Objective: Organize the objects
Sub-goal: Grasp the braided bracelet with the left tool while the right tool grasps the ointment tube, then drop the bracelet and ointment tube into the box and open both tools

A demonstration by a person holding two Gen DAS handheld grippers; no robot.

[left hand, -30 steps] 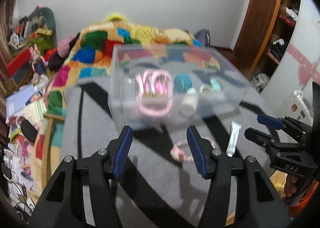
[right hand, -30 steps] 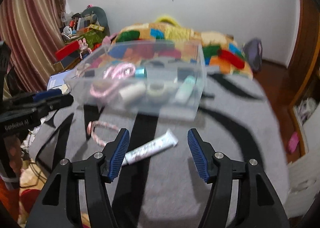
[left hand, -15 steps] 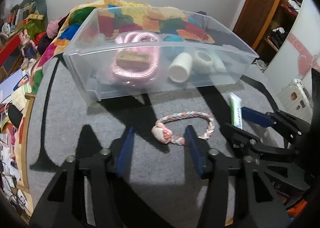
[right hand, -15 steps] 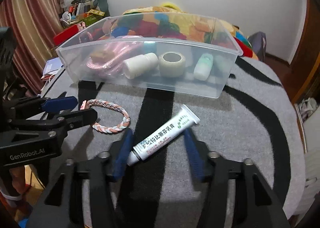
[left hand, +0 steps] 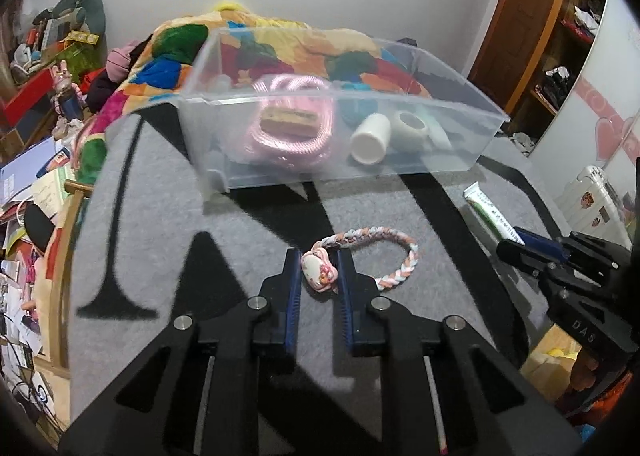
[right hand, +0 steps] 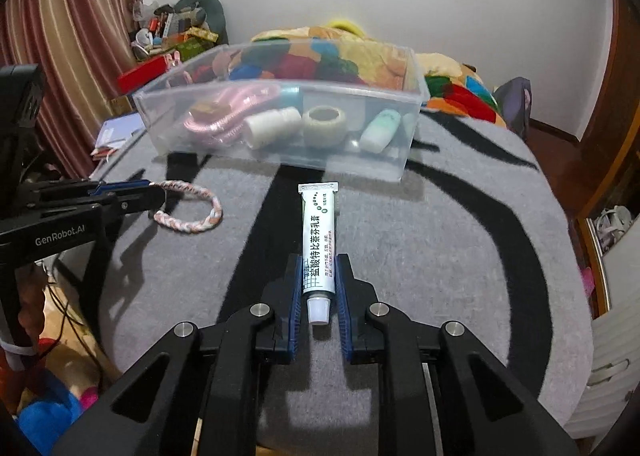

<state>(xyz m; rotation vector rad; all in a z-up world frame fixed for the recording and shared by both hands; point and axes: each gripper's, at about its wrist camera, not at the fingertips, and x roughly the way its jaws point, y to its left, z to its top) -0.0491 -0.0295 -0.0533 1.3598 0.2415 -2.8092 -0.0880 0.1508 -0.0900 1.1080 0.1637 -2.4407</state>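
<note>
A braided pink-and-white bracelet with a cat charm lies on the grey-and-black rug. My left gripper is shut on the charm. A white ointment tube lies on the rug. My right gripper is shut on its cap end. A clear plastic bin stands beyond, holding a pink cable coil, a white bottle, a tape roll and a mint bottle. The bracelet and left gripper also show in the right wrist view.
The rug covers a round table. A bed with a patchwork blanket lies behind the bin. Clutter fills the floor at the left. A wooden door and shelves stand at the right.
Both grippers dropped toward the rug and closed. The left closed on the bracelet's charm. The right closed on the tube's cap end.
</note>
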